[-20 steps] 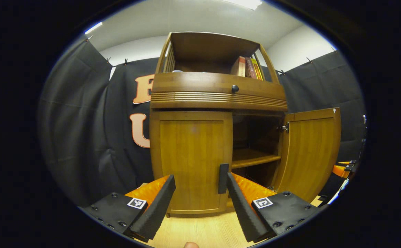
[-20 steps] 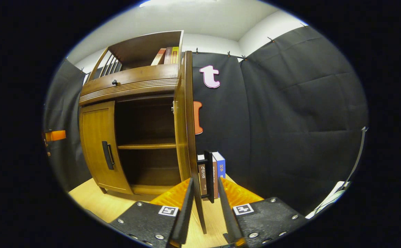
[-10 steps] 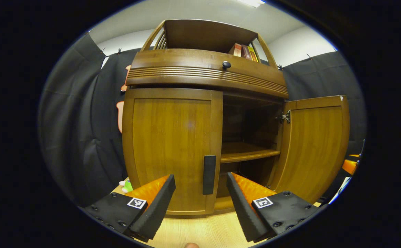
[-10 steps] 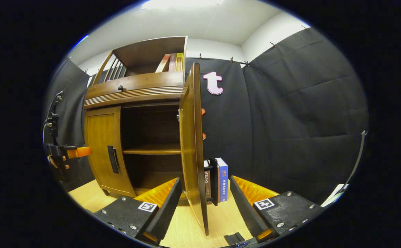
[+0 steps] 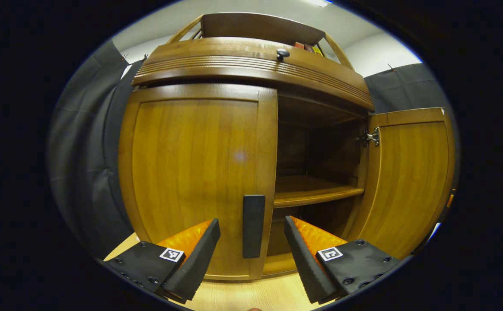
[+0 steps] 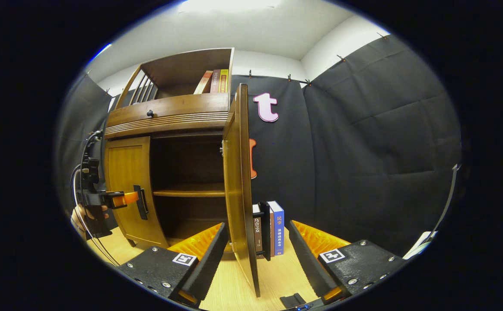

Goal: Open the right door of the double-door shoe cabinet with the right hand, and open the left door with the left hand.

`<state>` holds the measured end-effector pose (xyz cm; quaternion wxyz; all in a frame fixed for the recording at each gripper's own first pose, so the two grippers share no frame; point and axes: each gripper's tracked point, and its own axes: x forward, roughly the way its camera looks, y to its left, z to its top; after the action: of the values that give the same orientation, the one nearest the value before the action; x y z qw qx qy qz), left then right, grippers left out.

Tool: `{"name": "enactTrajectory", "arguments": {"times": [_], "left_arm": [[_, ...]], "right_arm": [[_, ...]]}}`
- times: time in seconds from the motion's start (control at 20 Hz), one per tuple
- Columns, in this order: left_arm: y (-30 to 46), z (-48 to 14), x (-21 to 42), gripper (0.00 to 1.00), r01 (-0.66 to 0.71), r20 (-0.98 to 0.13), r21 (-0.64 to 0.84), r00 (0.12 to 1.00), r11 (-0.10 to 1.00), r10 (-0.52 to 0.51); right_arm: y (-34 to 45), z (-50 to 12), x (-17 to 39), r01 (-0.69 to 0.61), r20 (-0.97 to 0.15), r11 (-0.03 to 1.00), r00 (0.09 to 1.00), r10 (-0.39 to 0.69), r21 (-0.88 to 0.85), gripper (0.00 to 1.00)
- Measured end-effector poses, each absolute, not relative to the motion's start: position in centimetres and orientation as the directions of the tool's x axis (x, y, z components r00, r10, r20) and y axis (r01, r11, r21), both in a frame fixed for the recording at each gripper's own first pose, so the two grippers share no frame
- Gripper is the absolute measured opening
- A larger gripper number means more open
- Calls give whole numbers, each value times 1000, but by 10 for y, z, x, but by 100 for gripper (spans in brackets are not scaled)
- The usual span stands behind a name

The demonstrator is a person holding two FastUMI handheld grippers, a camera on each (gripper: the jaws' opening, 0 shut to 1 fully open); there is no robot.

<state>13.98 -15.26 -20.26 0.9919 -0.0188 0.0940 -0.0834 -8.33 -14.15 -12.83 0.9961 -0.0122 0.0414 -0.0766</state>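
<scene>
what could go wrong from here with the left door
1. The left gripper has open jaws either side of the handle on the shut left door. The handle is narrow, so a slightly off-centre close could slip off it.
2. The right door stands wide open with the right gripper straddling its edge, jaws open. A bump there could swing it back.
3. Books stand beside the right door; pushing it wider might topple them.
</scene>
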Motion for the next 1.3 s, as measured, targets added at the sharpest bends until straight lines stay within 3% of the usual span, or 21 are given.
{"name": "enactTrajectory", "arguments": {"times": [0.25, 0.45, 0.5, 0.55, 0.65, 0.75, 0.85, 0.9, 1.15, 1.3], "left_arm": [[-156, -211, 166, 95, 145, -183, -46, 971, 988, -151], [-155, -223, 177, 80, 143, -197, -30, 969, 989, -146], [-156, -225, 180, 77, 145, -200, -37, 968, 989, -149], [-157, -227, 183, 74, 147, -205, -41, 967, 988, -152], [-159, -231, 187, 62, 150, -209, -49, 965, 987, -157], [-159, -232, 186, 44, 145, -211, -39, 966, 989, -150], [-160, -232, 187, 41, 148, -217, -26, 965, 989, -150], [-161, -233, 186, 39, 153, -220, -25, 963, 988, -155], [-159, -232, 171, 27, 207, -225, -51, 951, 977, -214], [-157, -228, 152, 29, 236, -223, -49, 945, 971, -240]], "right_arm": [[-143, -130, -84, 152, -82, 988, 985, -155, -33, 99], [-148, -126, -85, 165, -71, 986, 983, -167, -32, 99], [-149, -125, -84, 166, -68, 986, 983, -168, -31, 88], [-148, -126, -85, 166, -66, 986, 984, -168, -30, 99], [-150, -127, -83, 170, -68, 985, 983, -172, -30, 99], [-151, -130, -84, 173, -75, 984, 982, -175, -30, 88], [-151, -133, -84, 173, -79, 985, 981, -175, -29, 77], [-150, -133, -83, 173, -81, 984, 981, -175, -28, 99], [-141, -133, -85, 160, -85, 987, 983, -162, -28, 99], [-135, -130, -85, 150, -83, 988, 985, -152, -27, 99]]}}
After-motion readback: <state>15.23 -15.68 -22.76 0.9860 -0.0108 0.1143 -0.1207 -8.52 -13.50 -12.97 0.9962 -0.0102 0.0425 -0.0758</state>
